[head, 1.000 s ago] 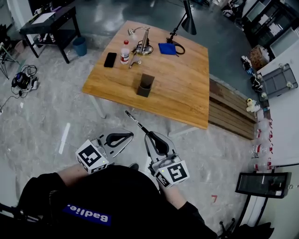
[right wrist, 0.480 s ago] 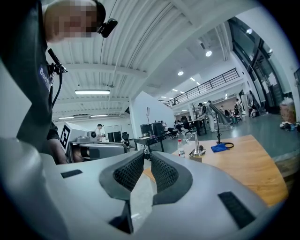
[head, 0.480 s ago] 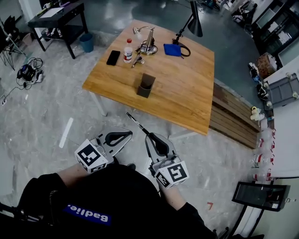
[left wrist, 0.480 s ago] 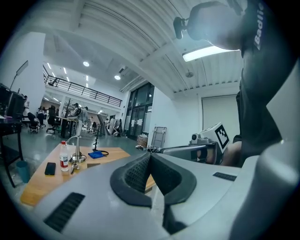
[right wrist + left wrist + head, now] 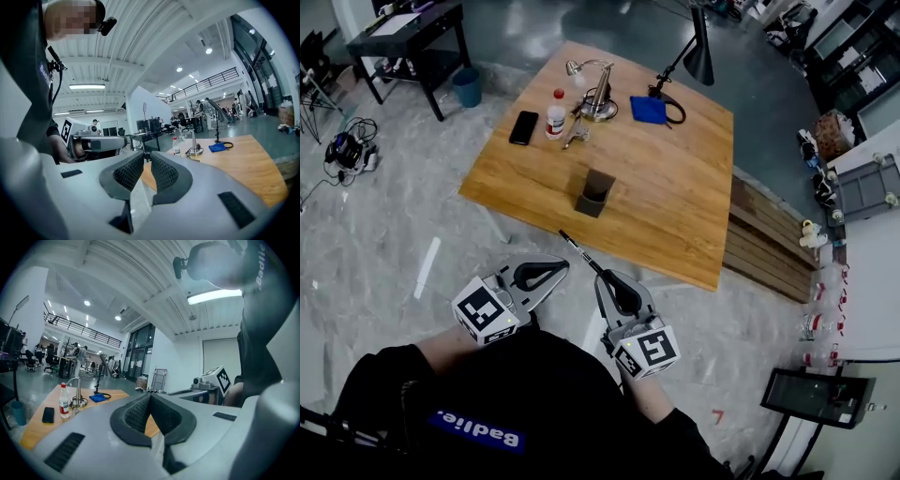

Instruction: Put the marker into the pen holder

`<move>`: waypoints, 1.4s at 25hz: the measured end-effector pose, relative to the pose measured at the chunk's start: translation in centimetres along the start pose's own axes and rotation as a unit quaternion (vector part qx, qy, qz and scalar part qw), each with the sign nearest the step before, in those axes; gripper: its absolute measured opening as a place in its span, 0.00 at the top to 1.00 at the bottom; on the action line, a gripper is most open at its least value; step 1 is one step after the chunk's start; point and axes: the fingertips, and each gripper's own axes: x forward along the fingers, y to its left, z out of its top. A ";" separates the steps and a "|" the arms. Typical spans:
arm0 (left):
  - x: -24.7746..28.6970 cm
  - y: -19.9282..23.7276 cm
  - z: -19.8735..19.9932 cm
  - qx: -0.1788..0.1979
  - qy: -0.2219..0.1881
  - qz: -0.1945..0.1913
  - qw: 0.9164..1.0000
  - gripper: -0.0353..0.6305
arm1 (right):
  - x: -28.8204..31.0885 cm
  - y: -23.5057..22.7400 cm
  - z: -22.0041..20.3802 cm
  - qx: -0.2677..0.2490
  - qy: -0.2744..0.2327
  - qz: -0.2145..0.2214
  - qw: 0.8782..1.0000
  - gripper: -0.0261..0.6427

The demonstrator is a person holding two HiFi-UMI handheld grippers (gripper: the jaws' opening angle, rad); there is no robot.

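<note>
Grasp done, insertion left: right gripper's jaws pinch the slim black marker, well apart from the dark square pen holder; left gripper's jaws closed, empty.

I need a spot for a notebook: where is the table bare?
Bare: the table's right half, between pen holder and right edge, and the near-left corner, this side of the phone. Crowded: the far edge, where phone, bottle, silver lamp and blue cloth sit.

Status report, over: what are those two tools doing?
Left tool shut, empty. Right tool shut on marker. Pen holder upright on table, nothing in the way.
</note>
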 end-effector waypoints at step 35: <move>5.8 15.0 0.9 -0.018 0.017 0.045 0.999 0.94 | 15.1 -19.7 -9.7 -0.072 0.227 -0.016 0.971 0.88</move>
